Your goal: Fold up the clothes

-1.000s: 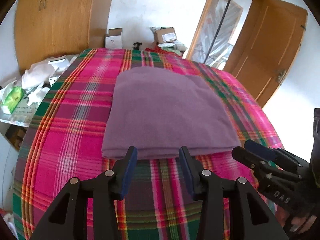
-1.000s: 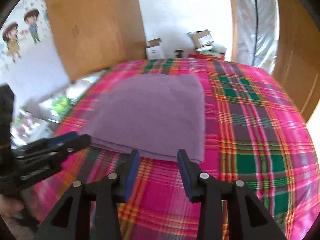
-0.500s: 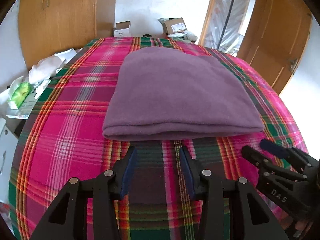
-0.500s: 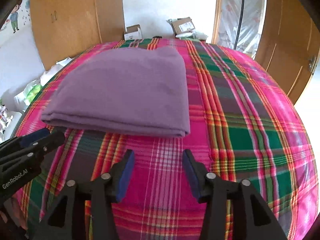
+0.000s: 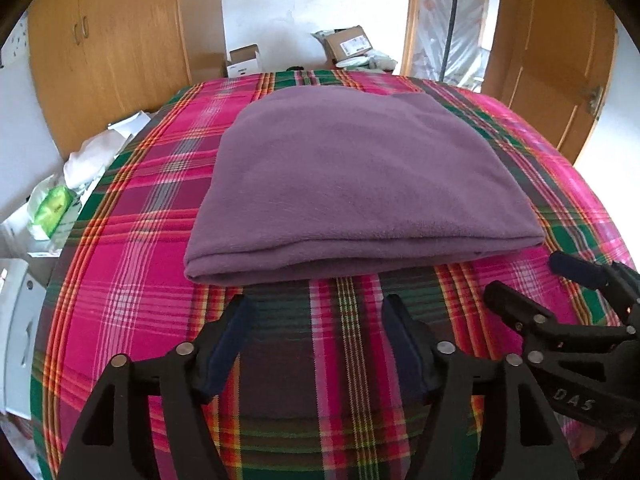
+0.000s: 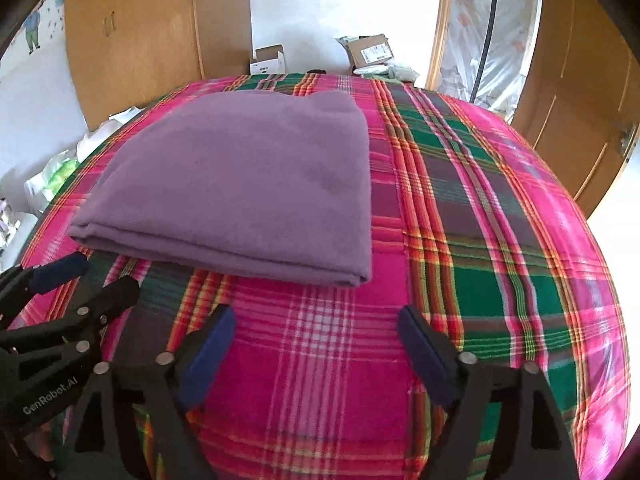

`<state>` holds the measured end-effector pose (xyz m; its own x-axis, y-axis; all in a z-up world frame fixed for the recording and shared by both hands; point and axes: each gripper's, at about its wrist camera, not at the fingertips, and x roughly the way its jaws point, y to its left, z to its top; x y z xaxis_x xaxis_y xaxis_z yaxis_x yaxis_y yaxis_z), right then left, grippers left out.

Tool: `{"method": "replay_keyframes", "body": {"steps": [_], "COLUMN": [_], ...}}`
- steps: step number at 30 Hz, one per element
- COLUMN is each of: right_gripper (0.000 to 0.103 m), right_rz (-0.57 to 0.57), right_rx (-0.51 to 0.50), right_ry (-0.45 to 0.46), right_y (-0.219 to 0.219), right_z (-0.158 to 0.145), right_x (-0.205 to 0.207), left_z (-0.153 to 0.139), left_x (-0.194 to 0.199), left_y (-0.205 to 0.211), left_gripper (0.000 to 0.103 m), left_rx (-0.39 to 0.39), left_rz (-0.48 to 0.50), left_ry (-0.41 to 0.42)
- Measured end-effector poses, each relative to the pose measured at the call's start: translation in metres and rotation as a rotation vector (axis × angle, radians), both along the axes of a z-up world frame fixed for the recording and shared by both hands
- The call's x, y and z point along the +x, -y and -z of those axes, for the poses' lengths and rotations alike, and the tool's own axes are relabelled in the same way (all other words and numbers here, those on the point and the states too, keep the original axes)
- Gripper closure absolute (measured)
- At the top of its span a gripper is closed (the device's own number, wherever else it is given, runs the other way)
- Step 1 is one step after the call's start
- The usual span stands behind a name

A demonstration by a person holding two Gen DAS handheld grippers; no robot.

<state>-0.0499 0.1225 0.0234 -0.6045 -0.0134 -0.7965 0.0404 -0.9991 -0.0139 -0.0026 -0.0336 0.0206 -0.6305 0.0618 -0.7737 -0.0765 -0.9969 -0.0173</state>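
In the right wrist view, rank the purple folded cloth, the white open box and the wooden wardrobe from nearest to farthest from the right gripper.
From the right gripper:
1. Purple folded cloth, just ahead, left of centre on the plaid bed.
2. White open box, beyond the bed's far edge.
3. Wooden wardrobe, far left; too close to the box to call.

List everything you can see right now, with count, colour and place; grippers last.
folded garment: 1, purple, centre of bed
plaid bedspread: 1, pink, green and red, covers bed
wardrobe: 1, wooden, back left
door: 1, wooden, back right
cardboard boxes: 2, white and brown, floor beyond bed
clutter: white and green packaging, left of bed
left hand-held gripper: 1, black, open, empty, near garment's front edge
right hand-held gripper: 1, black, open, empty, near front right corner
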Motion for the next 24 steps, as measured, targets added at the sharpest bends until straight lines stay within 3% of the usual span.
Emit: {"method": "replay_keyframes", "body": {"steps": [5,24], "right_gripper": [0.018,0.019], "right_rz": [-0.007,-0.043], "right_rx": [-0.001,-0.006], "right_ry": [-0.003,-0.004], "right_y": [-0.0018,-0.0080], "right_z": [0.0006,-0.0005], "right_x": [0.0003,0.0015], "left_z": [0.0003,-0.0010], "left_x": [-0.0032,-0.0022], "left_y": [-0.0034,-0.0075], "left_gripper": [0.028,0.027], "left_rx": [0.003,0.004], "left_rz": [-0.048,-0.086], "left_ry": [0.003,0.006]}}
